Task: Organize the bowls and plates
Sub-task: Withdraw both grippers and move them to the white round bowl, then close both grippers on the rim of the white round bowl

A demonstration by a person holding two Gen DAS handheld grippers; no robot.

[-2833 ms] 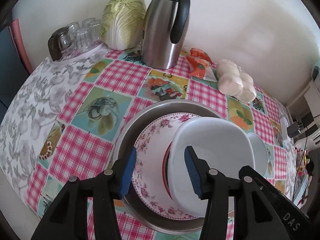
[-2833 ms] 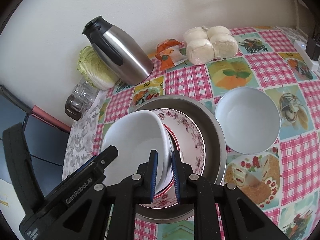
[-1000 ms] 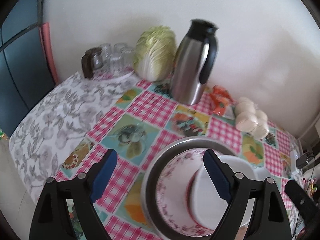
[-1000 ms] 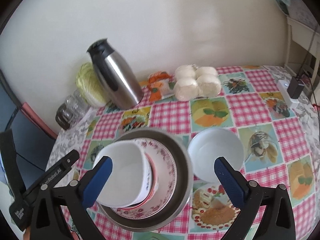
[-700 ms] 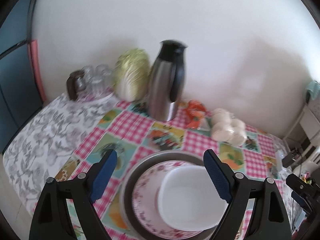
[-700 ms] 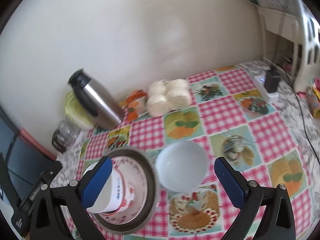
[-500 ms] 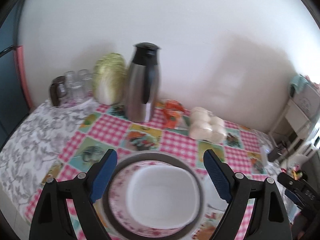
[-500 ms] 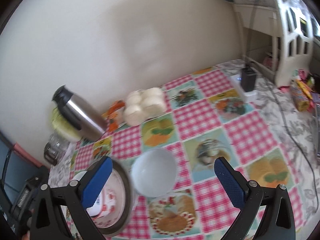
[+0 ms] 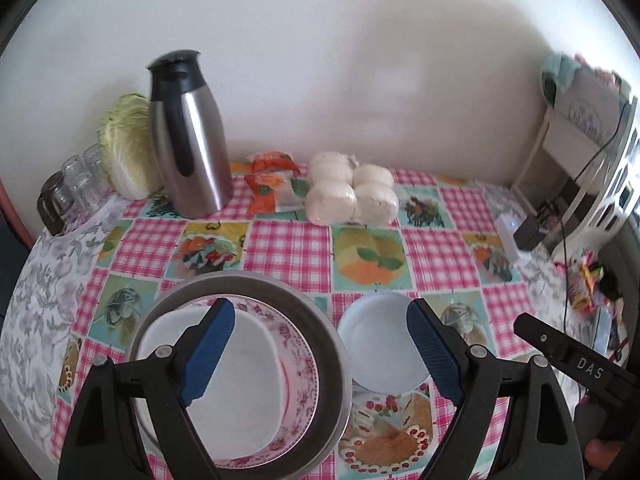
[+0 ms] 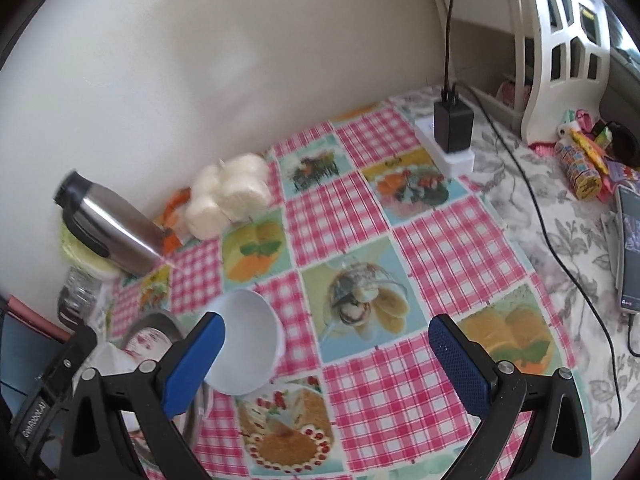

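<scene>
Looking down from the left wrist, the left gripper hangs with its jaws wide apart and nothing between the blue pads. One steel pan sits on the checked cloth and serves as landmark. Inside it lies one floral plate, and on that plate one squarish white bowl, mouth up, its long axis running roughly across the picture. Just right of the pan, touching or nearly touching its rim, stands one round white bowl, also mouth up. Behind the pan, at the wall, stand one steel jug, upright, a cabbage left of the jug and a cluster of glasses further left. Behind and right of the pan lie an orange packet and four white buns in a wrap. Far right of the pan, the other gripper's black body reads "DAS".

From the right wrist, the right gripper also has its jaws wide apart, over bare cloth. The pan is at the lower left, mostly hidden; the round bowl stands just right of it, behind the left pad. The jug and buns lie beyond the pan. Well right of it are a power strip with one black plug, and a phone at the edge. The left gripper's body shows blurred lettering, seemingly "GenRobot.AI".
</scene>
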